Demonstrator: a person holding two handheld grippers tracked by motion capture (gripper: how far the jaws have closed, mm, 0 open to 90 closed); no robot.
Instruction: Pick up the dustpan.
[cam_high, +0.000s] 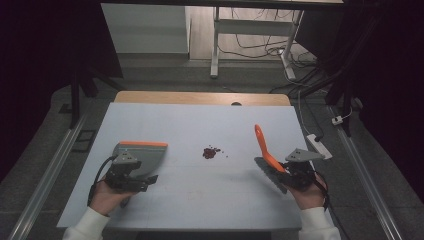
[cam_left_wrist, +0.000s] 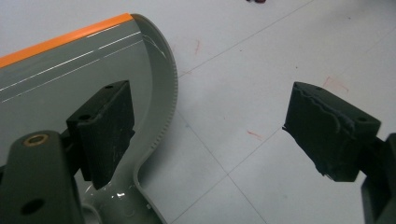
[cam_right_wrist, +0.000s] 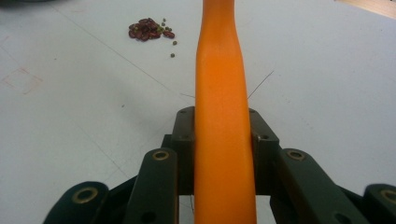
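Our right tool (cam_right_wrist: 223, 140) pinches the orange plastic brush handle (cam_right_wrist: 222, 93) to sweep the dark red beans (cam_high: 211, 152) at centre frame; our left tool (cam_left_wrist: 224, 135), spread, straddles the grey orange-edged dustpan (cam_high: 145, 155).

The table (cam_high: 200, 200) is evenly lit from above, while the room around it is sunk in near-black shadow at both sides of the high view. Soft shadows are cast beneath the hands. A small glare is seen on the dustpan (cam_left_wrist: 70, 74) near its handle. The nearest jaw parts in both gripper views are rendered soft and slightly blurred.
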